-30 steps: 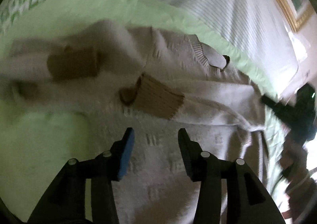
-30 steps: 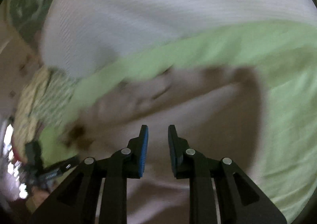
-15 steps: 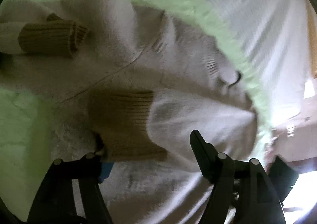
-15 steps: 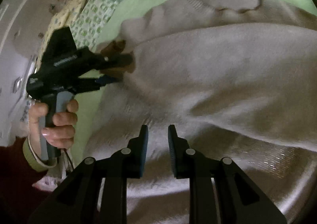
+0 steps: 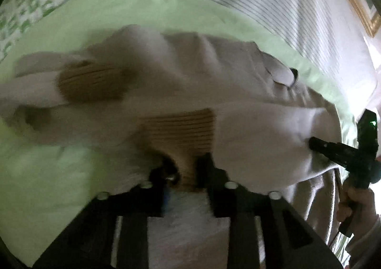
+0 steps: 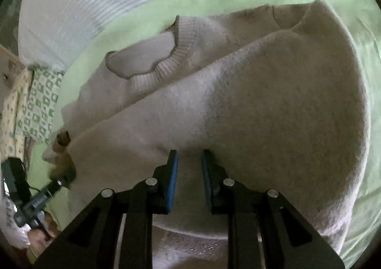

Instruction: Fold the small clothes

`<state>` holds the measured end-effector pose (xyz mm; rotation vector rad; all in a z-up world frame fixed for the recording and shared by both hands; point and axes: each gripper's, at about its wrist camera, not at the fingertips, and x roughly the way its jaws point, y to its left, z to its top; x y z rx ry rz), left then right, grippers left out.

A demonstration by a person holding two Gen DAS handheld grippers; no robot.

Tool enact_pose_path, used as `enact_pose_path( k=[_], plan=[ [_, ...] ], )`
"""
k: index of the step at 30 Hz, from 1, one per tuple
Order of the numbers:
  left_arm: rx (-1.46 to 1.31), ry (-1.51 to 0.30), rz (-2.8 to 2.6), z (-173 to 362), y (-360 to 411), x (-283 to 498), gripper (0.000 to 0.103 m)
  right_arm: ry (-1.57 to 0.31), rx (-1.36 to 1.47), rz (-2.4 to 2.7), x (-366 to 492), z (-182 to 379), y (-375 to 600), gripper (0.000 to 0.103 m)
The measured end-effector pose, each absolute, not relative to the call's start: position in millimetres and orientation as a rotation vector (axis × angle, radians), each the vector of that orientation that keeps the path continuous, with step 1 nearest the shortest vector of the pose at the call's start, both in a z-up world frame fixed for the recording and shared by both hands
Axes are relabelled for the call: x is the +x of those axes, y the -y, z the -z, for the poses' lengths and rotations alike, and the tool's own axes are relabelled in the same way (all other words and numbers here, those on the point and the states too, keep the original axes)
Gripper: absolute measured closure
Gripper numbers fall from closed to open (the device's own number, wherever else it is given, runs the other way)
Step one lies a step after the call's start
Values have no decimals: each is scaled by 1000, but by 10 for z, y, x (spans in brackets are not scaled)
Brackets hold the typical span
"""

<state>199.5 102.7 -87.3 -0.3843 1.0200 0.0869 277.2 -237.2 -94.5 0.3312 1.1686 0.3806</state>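
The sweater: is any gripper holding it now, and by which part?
The left gripper is closing on the sweater, with the brown ribbed cuff between its fingers. The right gripper grips a fold of the sweater's body.

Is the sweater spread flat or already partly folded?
Partly folded: the sweater has both sleeves laid across its body, their brown cuffs on top.
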Motion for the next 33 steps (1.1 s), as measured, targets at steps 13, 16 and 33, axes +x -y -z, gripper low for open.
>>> enact_pose_path(
  k=[13,16,33],
  plan=[
    [-178,-945,-529,599,-2332,1397,33,-1083,363,-634,2415,426,1560,59],
    [-13,-924,-565,493,-2464,1557,33,-1082,370,-648,2349,397,1468,59],
    [91,-1097,-116,725,-2336,1953,33,-1107,470,-490,2293,534,2024,58]
  ],
)
